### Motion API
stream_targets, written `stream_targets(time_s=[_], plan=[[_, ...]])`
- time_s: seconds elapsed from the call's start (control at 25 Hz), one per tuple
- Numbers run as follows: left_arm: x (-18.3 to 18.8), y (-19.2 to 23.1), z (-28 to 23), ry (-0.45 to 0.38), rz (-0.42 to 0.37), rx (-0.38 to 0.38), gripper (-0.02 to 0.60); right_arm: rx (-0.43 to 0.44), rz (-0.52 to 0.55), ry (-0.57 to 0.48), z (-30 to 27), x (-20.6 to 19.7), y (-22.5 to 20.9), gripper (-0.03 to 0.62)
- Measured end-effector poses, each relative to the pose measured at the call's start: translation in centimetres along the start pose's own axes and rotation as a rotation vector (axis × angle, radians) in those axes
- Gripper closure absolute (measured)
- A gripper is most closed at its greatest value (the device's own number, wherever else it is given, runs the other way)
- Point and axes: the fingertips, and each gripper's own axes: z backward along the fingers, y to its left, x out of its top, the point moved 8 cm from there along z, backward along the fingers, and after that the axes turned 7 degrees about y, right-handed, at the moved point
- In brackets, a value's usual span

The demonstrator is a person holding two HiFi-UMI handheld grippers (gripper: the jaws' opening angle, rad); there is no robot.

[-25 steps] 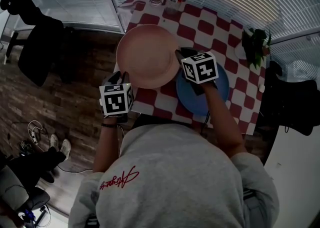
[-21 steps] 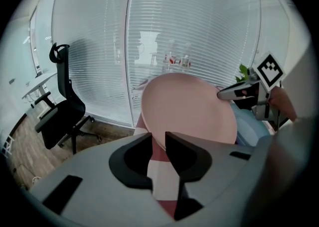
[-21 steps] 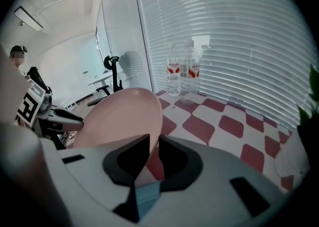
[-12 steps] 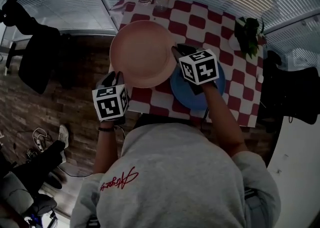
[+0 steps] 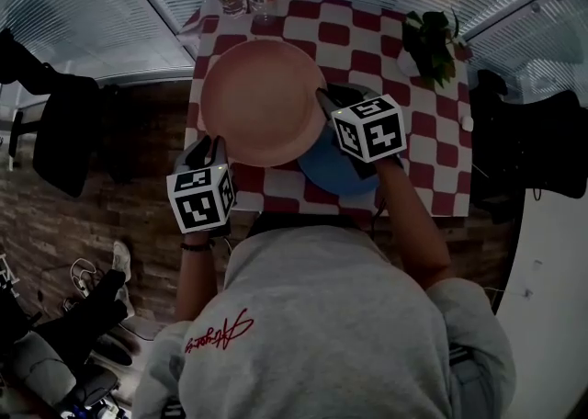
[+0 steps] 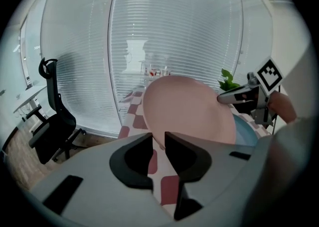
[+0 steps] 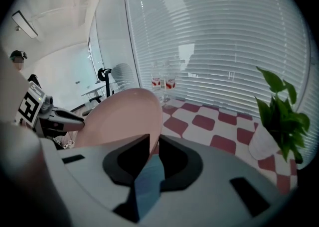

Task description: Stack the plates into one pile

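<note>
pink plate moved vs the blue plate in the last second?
Yes. The pink plate has shifted right across the checkered table, toward the blue plate, and now covers more of it.

White window blinds all round, perhaps wood-plank floor, black office chair at the left.

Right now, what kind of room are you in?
Probably an office. Slatted blinds cover the big windows, a black office chair stands by them, and a red-and-white checked tablecloth turns one corner into a dining spot.
</note>
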Motion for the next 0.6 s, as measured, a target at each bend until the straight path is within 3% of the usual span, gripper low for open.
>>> stream_targets(time_s=[0.6], plan=[[2.1, -5.8, -1.4, -0.006, -0.111, -0.086, 0.502, -0.076, -0.147, -0.037, 5.1, -4.9, -4.3, 0.526]])
